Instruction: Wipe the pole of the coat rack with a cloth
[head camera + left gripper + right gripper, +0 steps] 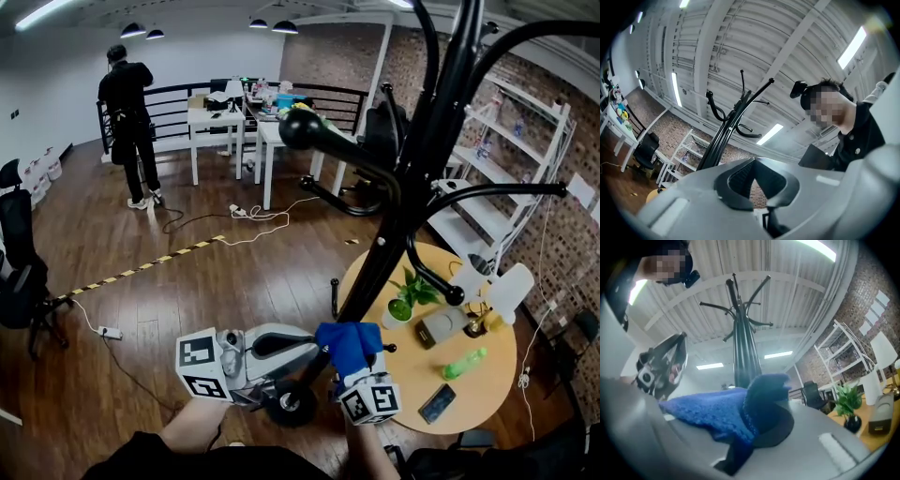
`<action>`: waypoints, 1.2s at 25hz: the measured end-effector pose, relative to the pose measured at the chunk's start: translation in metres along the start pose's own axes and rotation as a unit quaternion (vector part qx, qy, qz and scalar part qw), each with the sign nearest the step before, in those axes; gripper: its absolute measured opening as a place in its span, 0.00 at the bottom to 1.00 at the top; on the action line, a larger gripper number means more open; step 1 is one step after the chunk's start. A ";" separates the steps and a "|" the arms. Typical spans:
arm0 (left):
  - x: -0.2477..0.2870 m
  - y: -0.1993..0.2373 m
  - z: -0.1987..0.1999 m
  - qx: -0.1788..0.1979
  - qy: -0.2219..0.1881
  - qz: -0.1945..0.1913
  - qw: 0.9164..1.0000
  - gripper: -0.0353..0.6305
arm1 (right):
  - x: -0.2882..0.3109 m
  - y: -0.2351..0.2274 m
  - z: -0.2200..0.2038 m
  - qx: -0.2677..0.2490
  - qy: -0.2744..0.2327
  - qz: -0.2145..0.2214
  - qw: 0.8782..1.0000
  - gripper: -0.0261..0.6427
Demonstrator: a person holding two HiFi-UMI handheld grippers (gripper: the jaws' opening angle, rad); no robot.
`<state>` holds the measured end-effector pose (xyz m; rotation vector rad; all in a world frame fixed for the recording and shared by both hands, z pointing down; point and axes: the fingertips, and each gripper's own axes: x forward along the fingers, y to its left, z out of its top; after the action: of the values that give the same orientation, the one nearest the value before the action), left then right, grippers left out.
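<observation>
Your right gripper (354,367), at 6 o'clock in the head view, had its jaws clamped on the blue cloth (349,339). The cloth sat low on the black coat rack pole (424,141), which leaned up toward 1 o'clock. Contact between cloth and pole could not be confirmed. In the right gripper view the pole rose directly behind the cloth at 12 o'clock. Your left gripper (305,354), just beside the cloth at its 9 o'clock, had its jaws together with nothing between them. A round wooden table (487,394) with a potted plant (410,292) stood at 3 o'clock of the pole's foot.
</observation>
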<state>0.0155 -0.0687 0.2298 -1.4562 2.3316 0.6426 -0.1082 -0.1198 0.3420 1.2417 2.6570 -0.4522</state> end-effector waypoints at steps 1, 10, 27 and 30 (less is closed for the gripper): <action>0.000 0.000 0.000 0.006 0.003 0.003 1.000 0.06 | 0.005 0.005 0.021 -0.008 -0.019 0.007 1.000 0.08; 0.000 0.002 0.008 0.031 0.007 0.005 0.999 0.06 | 0.056 0.054 0.200 -0.106 -0.148 0.062 0.981 0.08; -0.003 0.016 0.012 0.027 0.000 0.031 0.999 0.06 | 0.012 0.018 0.048 -0.069 -0.052 0.037 0.996 0.08; -0.002 0.019 0.007 0.023 0.003 0.034 0.999 0.06 | -0.005 -0.001 -0.018 -0.042 0.005 0.026 0.999 0.08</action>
<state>-0.0005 -0.0568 0.2288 -1.3667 2.3941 0.5997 -0.1060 -0.1179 0.3606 1.2890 2.6163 -0.3236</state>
